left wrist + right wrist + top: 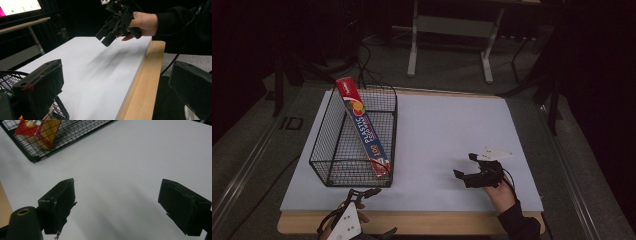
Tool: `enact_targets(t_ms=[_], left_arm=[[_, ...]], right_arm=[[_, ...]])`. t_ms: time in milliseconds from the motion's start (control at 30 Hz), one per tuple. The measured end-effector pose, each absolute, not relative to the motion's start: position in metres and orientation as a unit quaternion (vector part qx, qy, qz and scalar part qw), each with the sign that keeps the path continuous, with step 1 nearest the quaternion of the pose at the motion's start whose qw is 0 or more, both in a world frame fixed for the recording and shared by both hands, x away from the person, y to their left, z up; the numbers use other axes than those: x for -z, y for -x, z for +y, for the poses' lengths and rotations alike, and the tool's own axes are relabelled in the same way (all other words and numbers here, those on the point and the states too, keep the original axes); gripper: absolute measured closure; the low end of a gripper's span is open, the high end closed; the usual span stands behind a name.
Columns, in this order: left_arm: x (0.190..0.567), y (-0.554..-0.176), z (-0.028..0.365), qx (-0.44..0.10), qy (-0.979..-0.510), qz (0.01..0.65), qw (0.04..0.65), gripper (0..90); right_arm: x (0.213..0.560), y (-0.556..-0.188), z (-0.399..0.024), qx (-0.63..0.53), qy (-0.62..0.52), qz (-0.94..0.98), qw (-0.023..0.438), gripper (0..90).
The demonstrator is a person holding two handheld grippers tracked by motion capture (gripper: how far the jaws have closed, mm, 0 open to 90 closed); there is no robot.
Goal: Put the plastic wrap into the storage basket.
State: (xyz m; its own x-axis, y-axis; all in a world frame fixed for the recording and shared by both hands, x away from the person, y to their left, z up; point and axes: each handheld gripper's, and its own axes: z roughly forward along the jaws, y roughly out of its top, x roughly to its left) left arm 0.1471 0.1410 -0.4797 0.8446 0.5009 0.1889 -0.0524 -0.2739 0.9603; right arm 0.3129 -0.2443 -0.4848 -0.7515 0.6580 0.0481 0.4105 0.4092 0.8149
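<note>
A black wire basket [353,145] stands on the left part of the white table top [447,135]. A long red and blue box of plastic wrap [363,129] leans upright inside it, its top poking above the rim. My right gripper [465,166] hovers over the right front of the table, open, its jaws wide apart over bare white surface [122,202]. My left gripper [379,212] sits at the table's front edge just before the basket, also open with nothing between its jaws [116,87]. The left gripper view shows the right gripper [112,27] in a hand farther off.
The wooden table edge [142,82] runs along the front. The basket's near corner [32,157] lies to the upper left of my right gripper, with the box [37,130] inside. Beyond the table stand a metal frame [452,30] and dark floor.
</note>
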Motion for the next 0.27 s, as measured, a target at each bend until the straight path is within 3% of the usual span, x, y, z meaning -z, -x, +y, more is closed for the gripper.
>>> enact_targets(t_ms=[267], left_arm=[[0.4796, -0.1469, 0.1408, -0.236, -0.763, 0.146, 0.584, 0.1]], right_arm=[[0.4932, -0.3144, -0.2406, -0.427, -0.315, 0.835, 0.144, 14.0]])
